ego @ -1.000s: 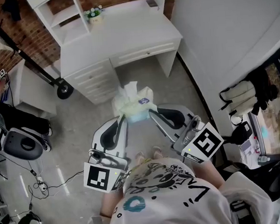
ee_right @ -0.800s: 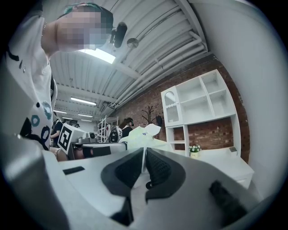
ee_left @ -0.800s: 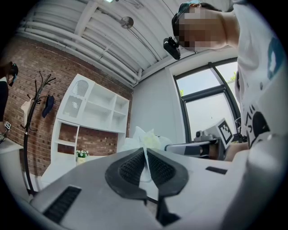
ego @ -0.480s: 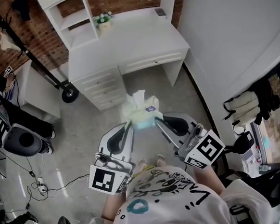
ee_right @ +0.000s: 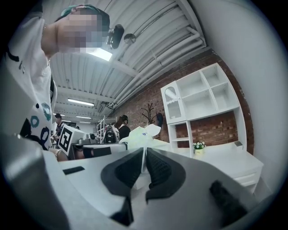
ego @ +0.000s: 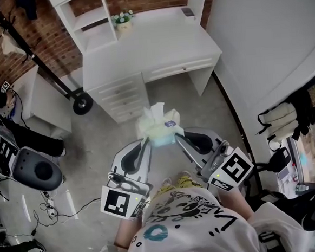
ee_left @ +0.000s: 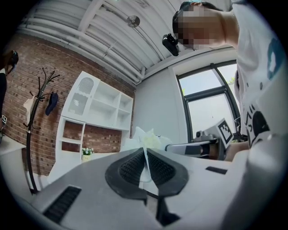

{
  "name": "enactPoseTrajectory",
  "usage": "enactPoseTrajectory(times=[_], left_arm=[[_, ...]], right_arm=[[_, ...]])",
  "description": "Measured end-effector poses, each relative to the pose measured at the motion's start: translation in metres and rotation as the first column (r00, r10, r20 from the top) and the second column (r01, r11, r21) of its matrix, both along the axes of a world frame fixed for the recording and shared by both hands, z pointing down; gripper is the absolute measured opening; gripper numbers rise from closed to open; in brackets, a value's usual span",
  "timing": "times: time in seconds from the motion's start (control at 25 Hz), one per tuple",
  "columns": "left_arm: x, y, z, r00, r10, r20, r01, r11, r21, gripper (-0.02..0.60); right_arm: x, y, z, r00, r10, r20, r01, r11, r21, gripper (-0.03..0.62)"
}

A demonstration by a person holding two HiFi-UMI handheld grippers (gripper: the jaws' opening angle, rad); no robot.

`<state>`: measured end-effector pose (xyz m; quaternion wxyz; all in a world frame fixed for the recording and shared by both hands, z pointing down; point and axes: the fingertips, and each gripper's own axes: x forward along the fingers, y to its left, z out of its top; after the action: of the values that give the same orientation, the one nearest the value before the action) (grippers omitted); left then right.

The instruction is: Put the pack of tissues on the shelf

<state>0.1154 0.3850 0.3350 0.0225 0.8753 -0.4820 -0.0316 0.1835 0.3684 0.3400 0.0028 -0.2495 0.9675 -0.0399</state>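
The shelf [ego: 92, 18] stands at the rear left of the desk [ego: 156, 41], beside a flower pot [ego: 122, 19]. The left tool [ego: 147, 142] is closed, its jaws pinching a thin flap of wrapper at the left end of the pack of tissues [ego: 158, 125]. The pack hangs above the floor [ego: 94, 144], in front of the drawers [ego: 123, 95], between the two tools. The right tool [ego: 176, 138] is closed likewise on the wrapper at the right end.

The long axis of the pack appears to run from one tool to the other. The shelf lies ahead of the pack and to its left, well apart, so the left arm is nearer.

The upper compartments of the shelf are cut off in the head view. How much wrapper each tool holds is hard to make out, because the pads cover it.
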Motion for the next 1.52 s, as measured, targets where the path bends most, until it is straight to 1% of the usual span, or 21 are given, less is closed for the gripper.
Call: enactPoseTrajectory(times=[0.08, 0.36, 0.6, 0.84, 0.92, 1.16, 1.32, 1.52], left_arm=[[-0.007, -0.008, 0.003, 1.000, 0.004, 0.001, -0.004, 1.000, -0.010, 0.020], [-0.017, -0.040, 0.007, 1.000, 0.000, 0.018, 0.000, 1.000, 0.002, 0.020], [-0.027, -0.099, 0.003, 0.999, -0.049, 0.002, 0.049, 0.999, 0.008, 0.020], [-0.039, -0.166, -0.009, 0.997, -0.075, 0.021, 0.074, 0.997, 0.027, 0.020], [-0.040, -0.189, -0.013, 0.996, -0.088, 0.016, 0.087, 0.996, 0.032, 0.020], [-0.044, -0.247, -0.014, 0.993, -0.116, 0.011, 0.116, 0.993, 0.022, 0.020], [-0.040, -0.276, -0.012, 0.992, -0.127, 0.016, 0.127, 0.992, 0.027, 0.020], [-0.040, -0.298, -0.007, 0.990, -0.135, 0.029, 0.135, 0.991, 0.015, 0.019]], right_arm=[[-0.007, -0.008, 0.002, 1.000, 0.000, -0.005, 0.000, 1.000, -0.008, 0.034], [-0.018, -0.041, 0.007, 1.000, -0.014, -0.001, 0.014, 1.000, -0.009, 0.034], [-0.028, -0.101, 0.006, 0.999, -0.050, 0.008, 0.050, 0.999, 0.007, 0.034], [-0.041, -0.171, -0.008, 0.996, -0.083, 0.016, 0.082, 0.996, 0.027, 0.035], [-0.042, -0.194, -0.011, 0.996, -0.090, 0.018, 0.090, 0.996, 0.028, 0.035], [-0.046, -0.253, -0.011, 0.993, -0.113, 0.019, 0.112, 0.993, 0.028, 0.035], [-0.043, -0.283, -0.007, 0.992, -0.120, 0.027, 0.119, 0.993, 0.025, 0.035], [-0.044, -0.309, -0.004, 0.990, -0.136, 0.033, 0.136, 0.991, 0.009, 0.035]])
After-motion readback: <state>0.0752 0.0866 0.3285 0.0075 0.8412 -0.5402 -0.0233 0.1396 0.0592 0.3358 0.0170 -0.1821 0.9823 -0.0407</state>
